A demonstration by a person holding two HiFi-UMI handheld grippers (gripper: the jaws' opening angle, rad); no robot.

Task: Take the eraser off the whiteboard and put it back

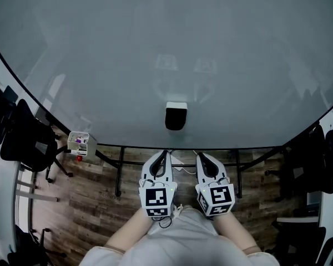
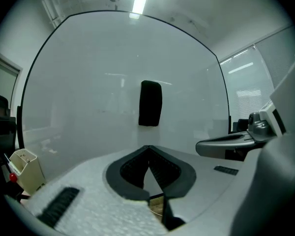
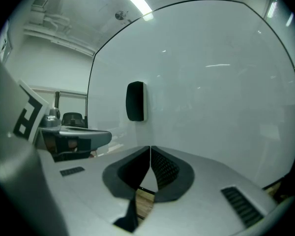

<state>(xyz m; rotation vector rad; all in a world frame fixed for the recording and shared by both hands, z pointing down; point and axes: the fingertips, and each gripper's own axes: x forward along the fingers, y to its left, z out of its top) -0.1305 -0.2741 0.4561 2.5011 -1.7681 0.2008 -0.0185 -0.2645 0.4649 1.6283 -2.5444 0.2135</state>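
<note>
Below the whiteboard (image 1: 100, 65) edge, left hand-held gripper (image 1: 166, 152) and right hand-held gripper (image 1: 197, 154) (both closed, empty) sit clear of the eraser (image 1: 176, 116).

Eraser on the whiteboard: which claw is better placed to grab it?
Left, probably: the eraser sits straight ahead of the left claw, but off-centre from the right claw. Both are shut.

The whiteboard (image 1: 100, 65) is smooth and glossy, the floor (image 1: 94, 198) wood-grained plank, the eraser (image 1: 176, 116) matt black.
</note>
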